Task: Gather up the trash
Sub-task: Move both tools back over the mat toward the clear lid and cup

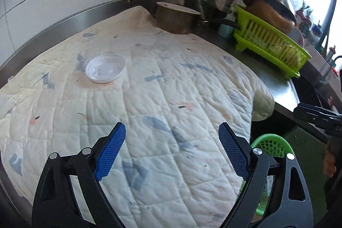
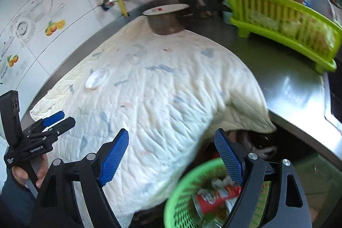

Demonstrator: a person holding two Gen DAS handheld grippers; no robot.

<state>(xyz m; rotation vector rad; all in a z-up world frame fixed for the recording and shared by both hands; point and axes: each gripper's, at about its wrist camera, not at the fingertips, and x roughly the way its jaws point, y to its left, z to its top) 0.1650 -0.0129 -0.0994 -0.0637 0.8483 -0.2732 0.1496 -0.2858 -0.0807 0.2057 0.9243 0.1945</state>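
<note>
Left wrist view: plastic lid [image 1: 105, 69] lies on quilted cloth [image 1: 149, 99], well ahead-left of the wide-open, empty left tool [image 1: 172, 138].

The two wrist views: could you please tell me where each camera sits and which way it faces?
Left wrist: rides the left claw, open, looking across the quilted cloth toward the plastic lid; the right claw shows at the right edge.
Right wrist: rides the right claw, open, above the green basket of trash; the left claw and hand show at left.
Shared: cloth, lid, pot, dish rack.
</note>
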